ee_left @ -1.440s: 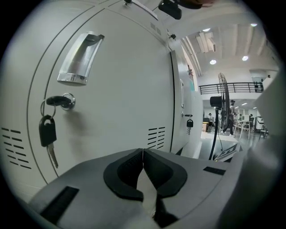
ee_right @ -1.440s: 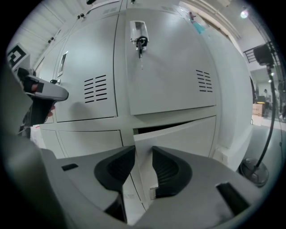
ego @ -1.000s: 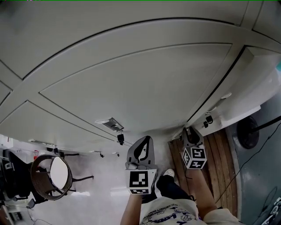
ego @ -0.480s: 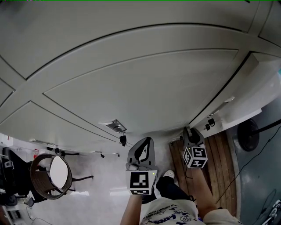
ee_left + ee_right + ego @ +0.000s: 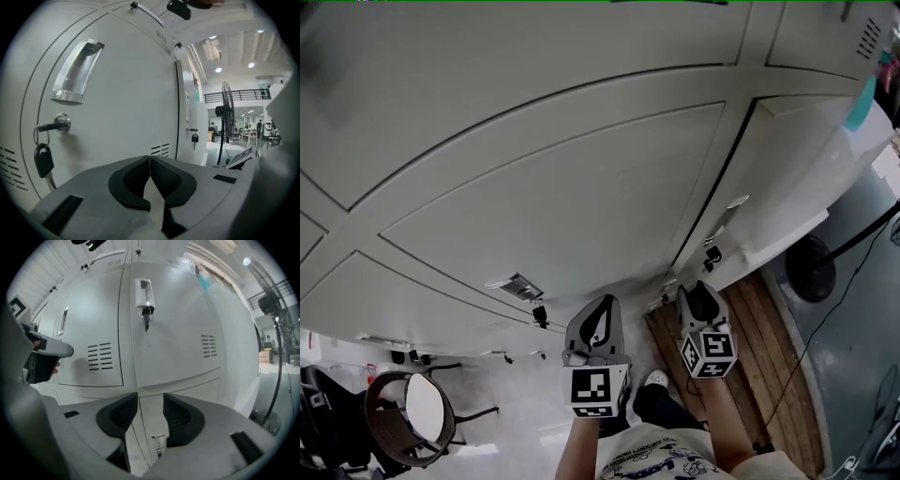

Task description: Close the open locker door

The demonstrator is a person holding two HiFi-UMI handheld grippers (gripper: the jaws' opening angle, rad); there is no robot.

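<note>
1. Left gripper (image 5: pixel 150 161): clenched, pads meeting with nothing between them. Only its own view shows this; the head view gives just its back and marker cube
2. Right gripper (image 5: pixel 151 416): jaws apart and opening, with nothing in the gap. Through the gap shows a lower door (image 5: pixel 149 439) of the locker bank, well beyond the pads
3. Open locker door (image 5: pixel 178 329): it stands straight ahead of the right gripper, untouched. Its clear handle (image 5: pixel 144 292) and hanging key (image 5: pixel 146 317) sit near its upper left edge, and its vent slots (image 5: pixel 208 346) sit toward its right edge
4. Head view: the same door lies toward the right end of the bank, with a dark gap (image 5: pixel 712 187) along its handle edge where it stands off the frame. The right gripper view, facing the door, does not make that gap plain
5. Left gripper view: a shut neighbouring door (image 5: pixel 126 93) fills the frame, with a clear pull (image 5: pixel 75 70) and a lock key (image 5: pixel 58 123) with a black fob (image 5: pixel 43 159) at its left edge. Past its right edge stands a fan (image 5: pixel 227 108) in a lit hall
6. Right gripper view alone shows the left gripper from the side, at the frame's left edge
7. Head view alone shows the plank flooring (image 5: pixel 773 366) under the right gripper, a chair (image 5: pixel 403 417) at lower left, and a shoe (image 5: pixel 655 378) between the two grippers
</note>
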